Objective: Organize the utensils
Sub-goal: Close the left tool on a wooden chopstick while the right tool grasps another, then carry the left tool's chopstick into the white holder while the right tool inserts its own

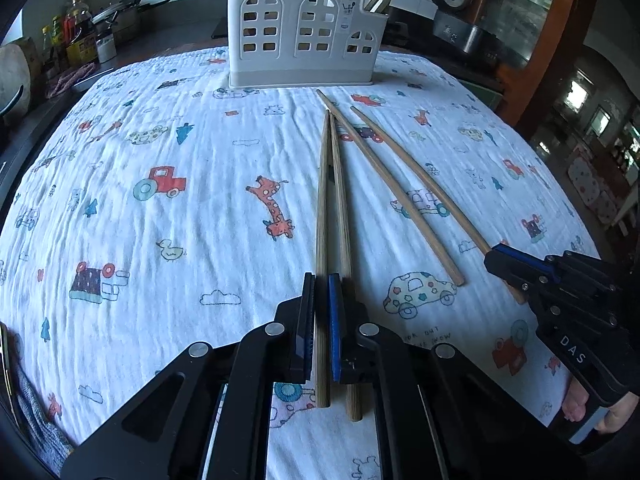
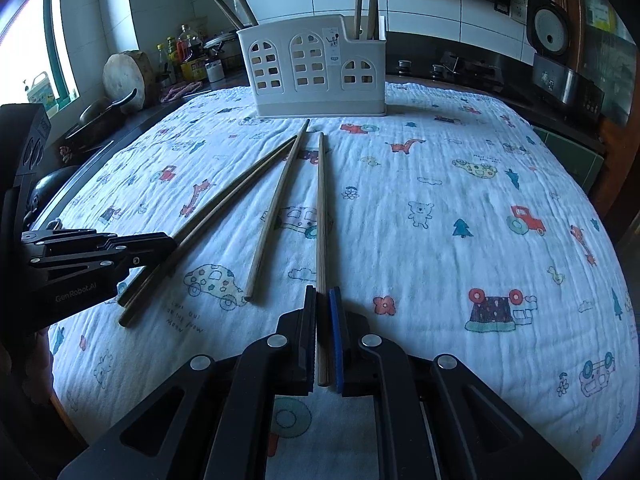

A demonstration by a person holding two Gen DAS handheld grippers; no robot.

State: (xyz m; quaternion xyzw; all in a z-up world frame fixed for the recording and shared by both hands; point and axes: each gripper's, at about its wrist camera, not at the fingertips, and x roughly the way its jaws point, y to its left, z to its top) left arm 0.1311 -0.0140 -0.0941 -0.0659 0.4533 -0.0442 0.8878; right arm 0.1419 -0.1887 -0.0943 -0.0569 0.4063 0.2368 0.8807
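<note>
Several wooden chopsticks lie on the patterned cloth. My left gripper (image 1: 322,284) is shut on one chopstick (image 1: 322,208) near its thick end; a second chopstick (image 1: 341,200) lies just right of it, under the blue pad. My right gripper (image 2: 322,296) is shut on another chopstick (image 2: 321,216) near its thick end. A free chopstick (image 2: 276,208) lies between the two grippers. The left gripper also shows in the right wrist view (image 2: 170,242). The right gripper also shows in the left wrist view (image 1: 494,254). A white utensil holder (image 1: 304,32) with chopsticks standing in it is at the far edge; it also shows in the right wrist view (image 2: 320,72).
The cloth-covered table (image 1: 160,220) ends in a dark counter with bottles (image 1: 80,36), a pot (image 1: 124,12) and a chopping block (image 2: 124,74) on the left. A rice cooker (image 2: 548,20) and stove sit at the back right.
</note>
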